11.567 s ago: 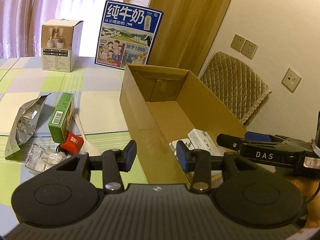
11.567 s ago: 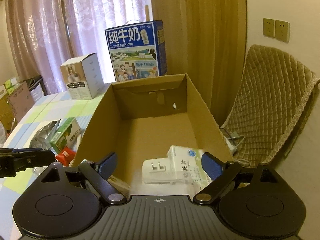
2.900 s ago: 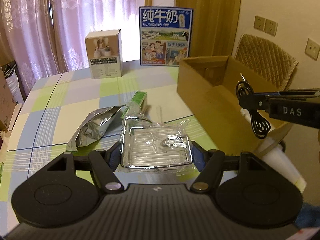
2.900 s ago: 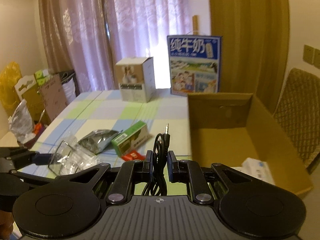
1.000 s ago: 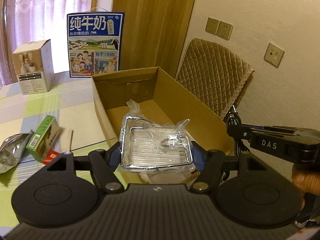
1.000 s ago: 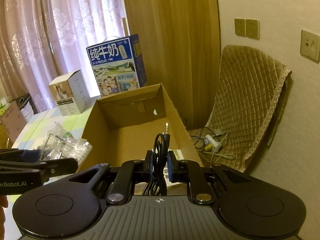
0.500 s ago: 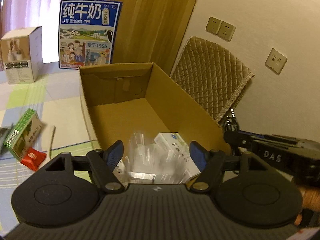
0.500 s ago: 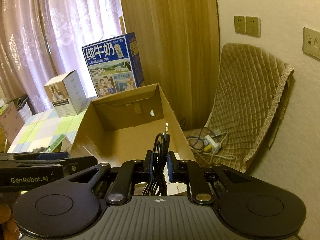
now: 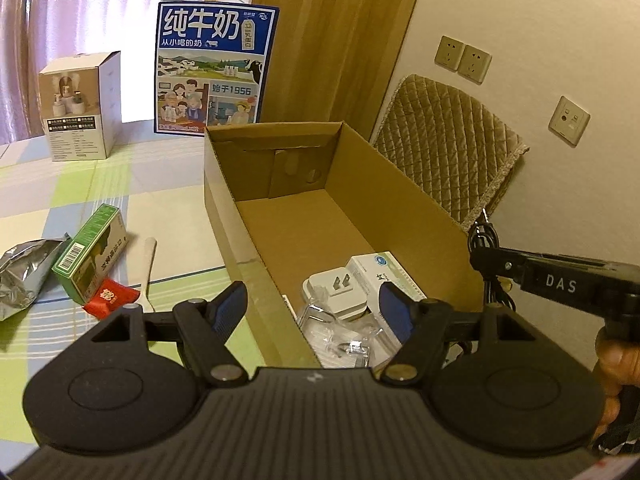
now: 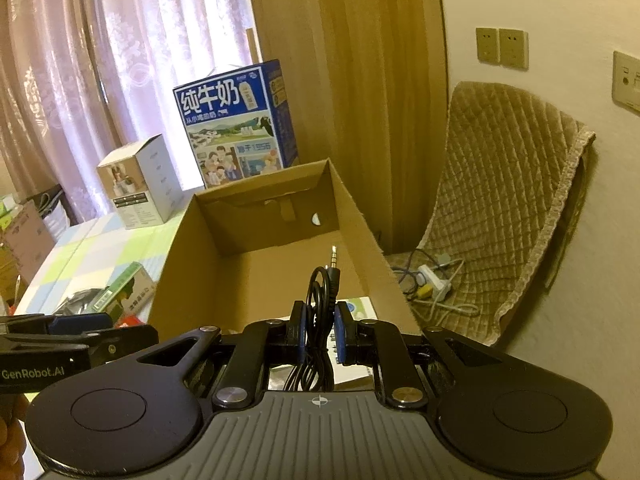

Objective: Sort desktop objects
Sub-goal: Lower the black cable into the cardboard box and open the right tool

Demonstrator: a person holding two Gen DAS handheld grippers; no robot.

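Checked tablecloth (image 9: 100,184) still has a green carton (image 9: 90,254) and foil bag (image 9: 24,276); cardboard box (image 9: 420,216) holds a plug adapter (image 9: 338,292). Left gripper (image 9: 314,306) spread empty, right gripper (image 10: 320,330) pinching the audio cable (image 10: 322,308).

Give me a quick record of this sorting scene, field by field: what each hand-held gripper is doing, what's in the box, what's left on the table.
left hand-held gripper: open, empty, above the box's near end
right hand-held gripper: shut on black audio cable
cardboard box: holds white plug adapter, white medicine box, bagged wire rack
left on table: green box, foil bag, red packet, white spoon
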